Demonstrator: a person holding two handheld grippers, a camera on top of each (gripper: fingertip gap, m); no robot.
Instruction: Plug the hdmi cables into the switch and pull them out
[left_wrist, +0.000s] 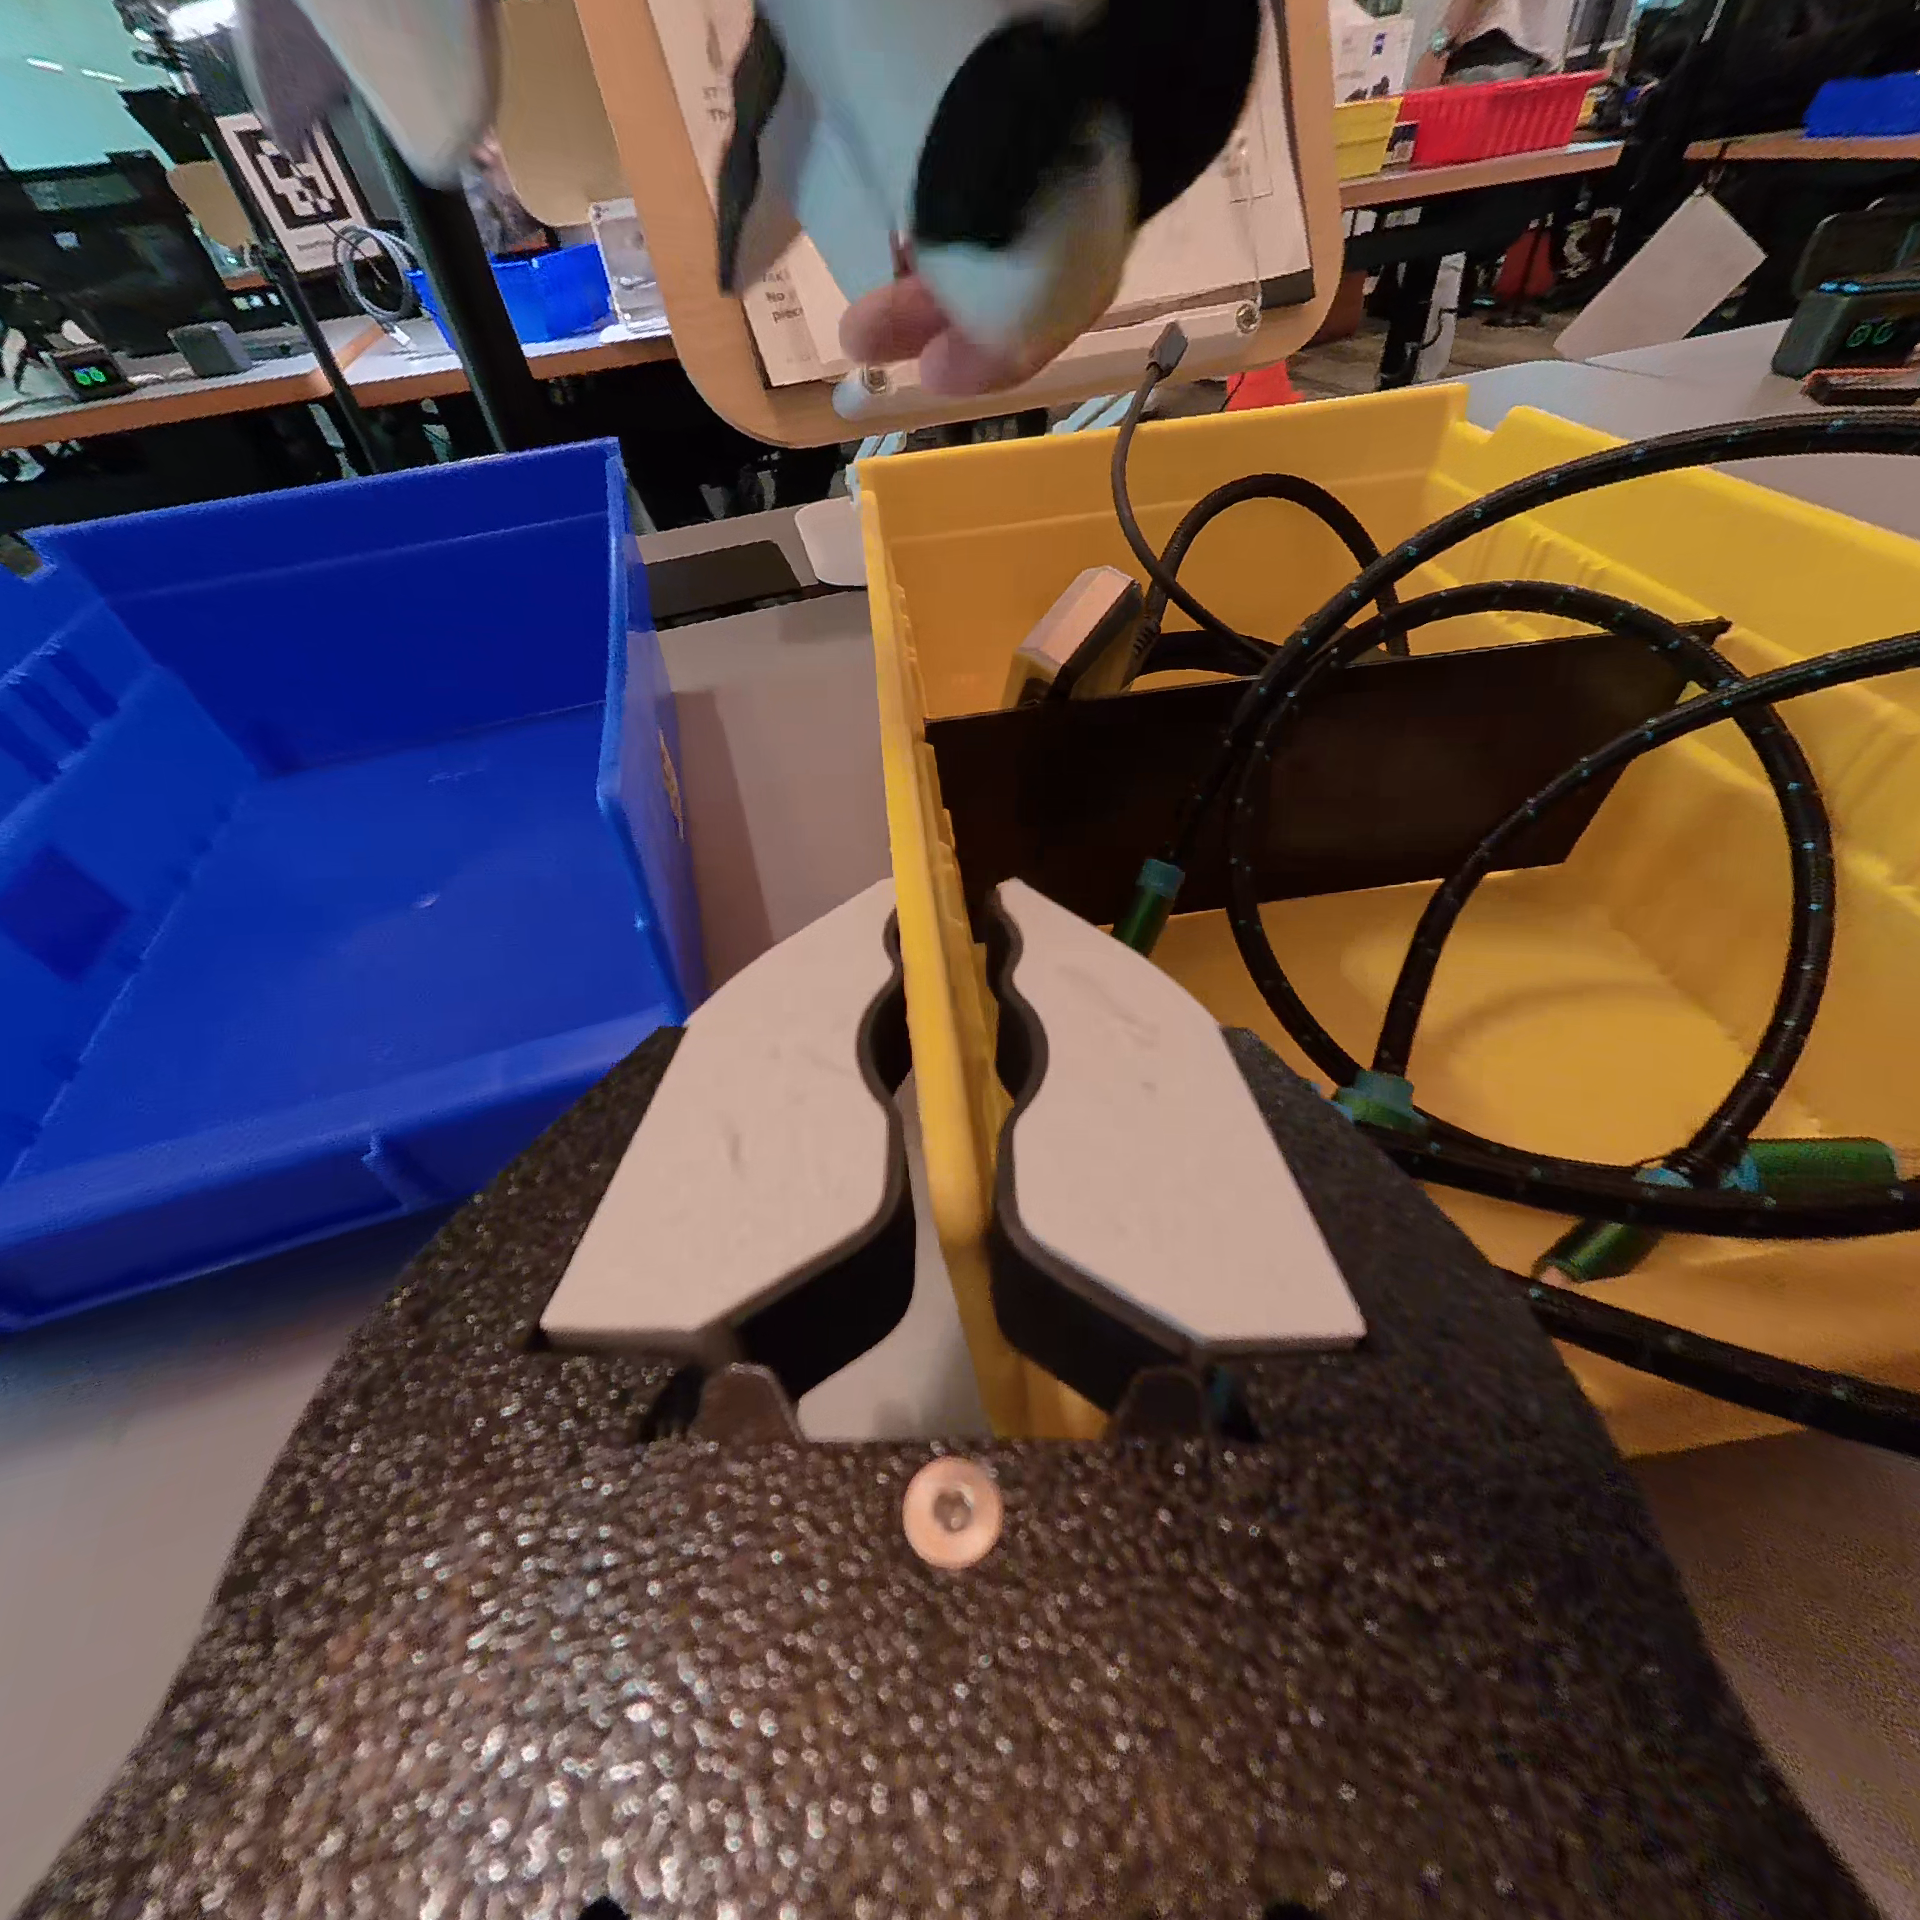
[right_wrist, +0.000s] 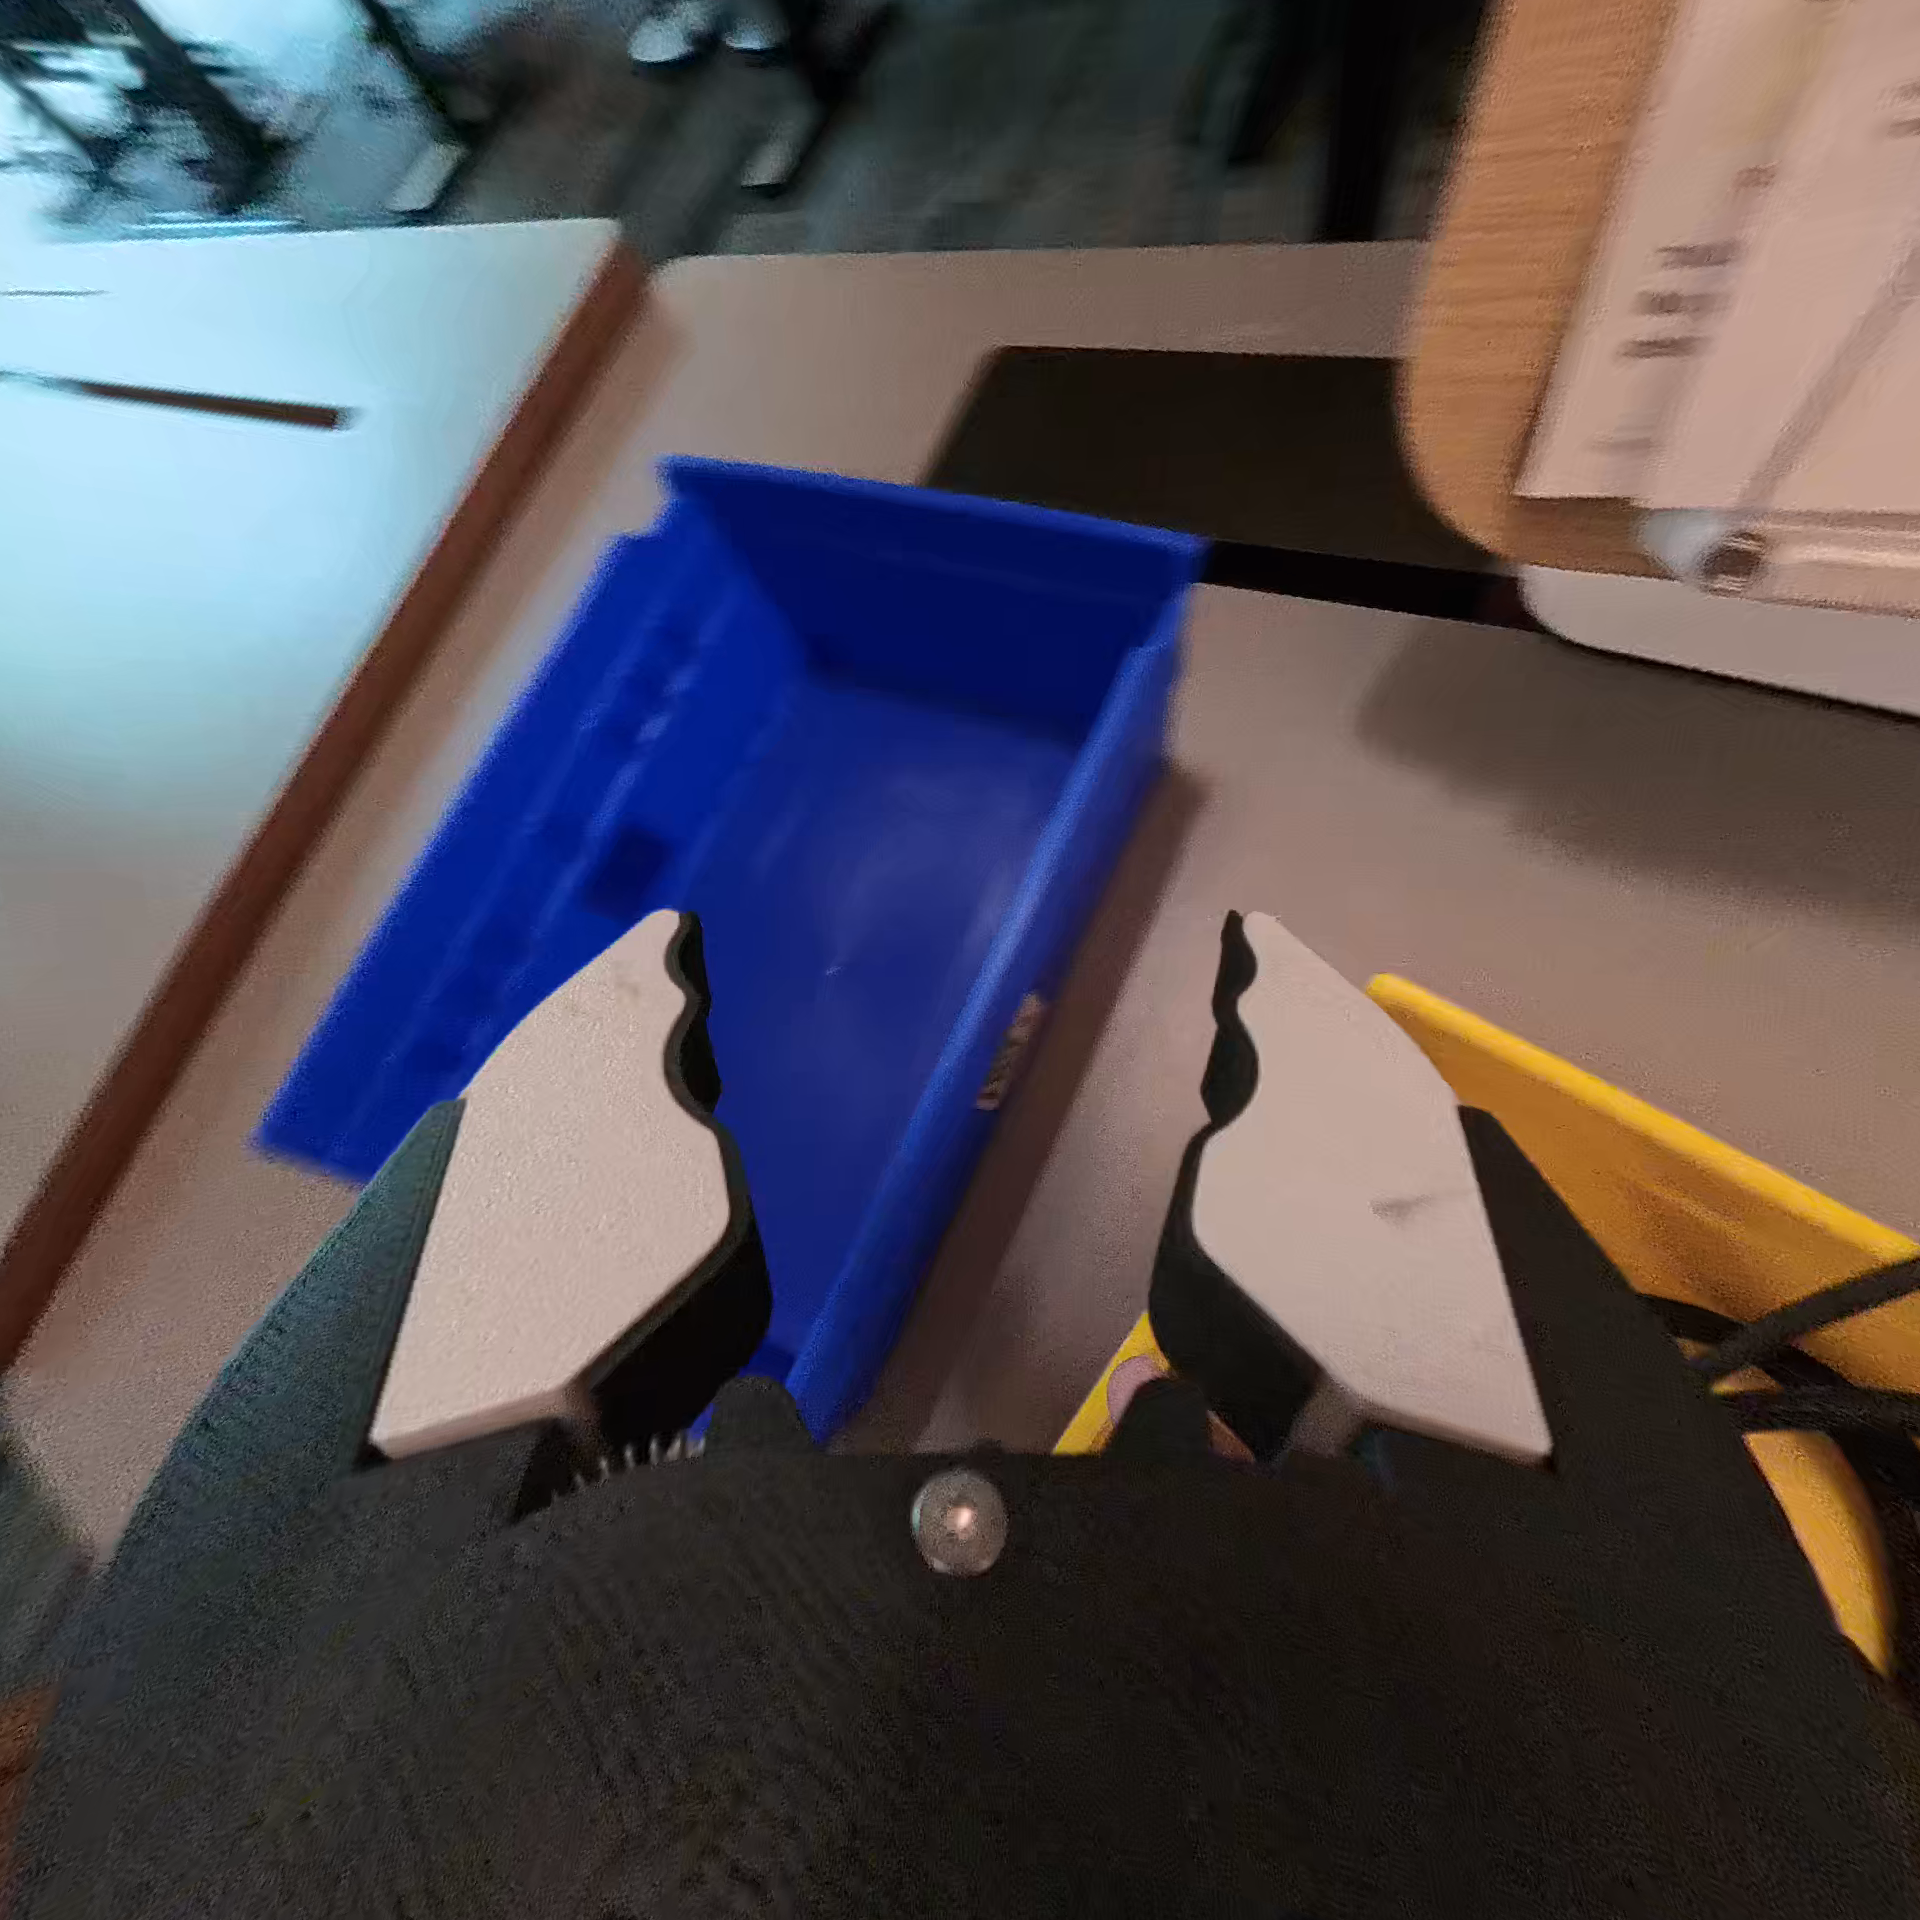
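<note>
two bins sit side by side on the tabletop (right_wrist: 1403, 831), and everything i need is in the yellow bin (left_wrist: 1039, 499). my left fingers (left_wrist: 951, 914) are clamped on its near left wall, so the cables (left_wrist: 1538, 821) coil to their right, their green plugs (left_wrist: 1829, 1164) low by the front. the grey switch (left_wrist: 1081, 634) leans behind a black divider (left_wrist: 1299, 790), farther in. my right fingers (right_wrist: 961, 935) are spread wide over the blue bin (right_wrist: 883, 831), with the yellow bin off to their right; i judge they must swing right.
</note>
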